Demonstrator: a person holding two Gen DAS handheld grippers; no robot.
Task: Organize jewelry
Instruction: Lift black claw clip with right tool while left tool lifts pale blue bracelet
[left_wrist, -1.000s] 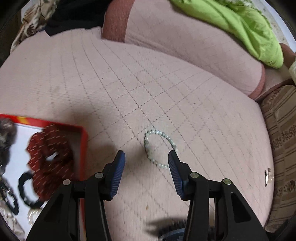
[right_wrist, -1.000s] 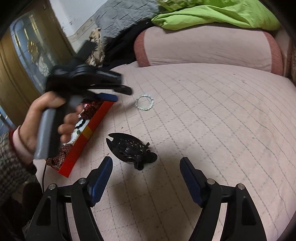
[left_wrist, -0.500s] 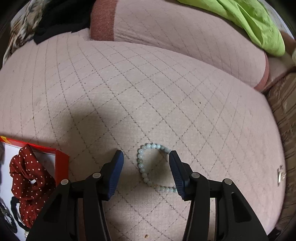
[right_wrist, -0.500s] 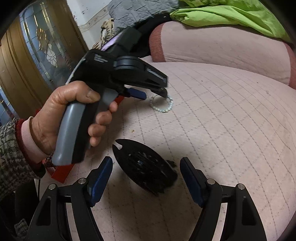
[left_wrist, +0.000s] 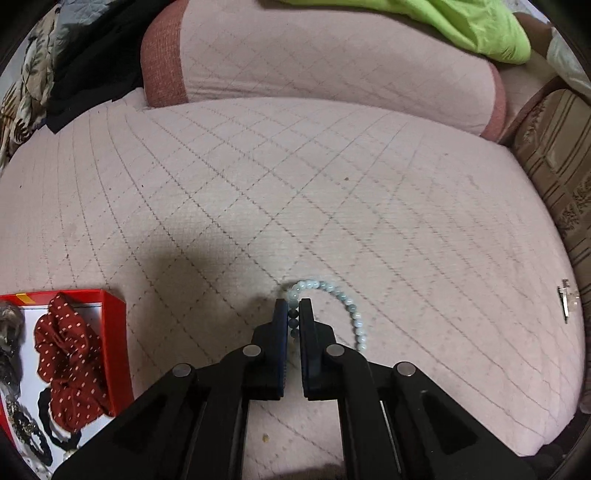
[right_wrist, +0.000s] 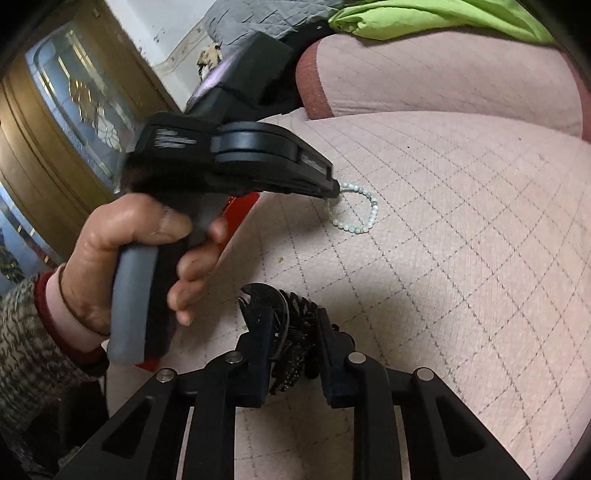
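Observation:
A pale green bead bracelet (left_wrist: 347, 302) lies on the pink quilted cushion (left_wrist: 332, 192). My left gripper (left_wrist: 293, 314) is shut on the bracelet's left side, down at the cushion. The bracelet also shows in the right wrist view (right_wrist: 364, 218), under the left gripper's tip (right_wrist: 332, 190). My right gripper (right_wrist: 295, 332) is shut on a black hair claw clip (right_wrist: 291, 328) that rests on the cushion. A red box (left_wrist: 110, 332) at the lower left holds a red dotted scrunchie (left_wrist: 70, 354) and dark hair ties.
A pink bolster (left_wrist: 332, 62) with a lime green cloth (left_wrist: 461, 22) lies at the back. A striped brown cushion (left_wrist: 561, 166) is at the right. A small metal clip (left_wrist: 567, 299) lies near the right edge. Dark clothes (left_wrist: 92, 62) are piled at the back left.
My left gripper moved down onto the bracelet and shut on its left side. My right gripper moved forward over the black claw clip and shut on it.

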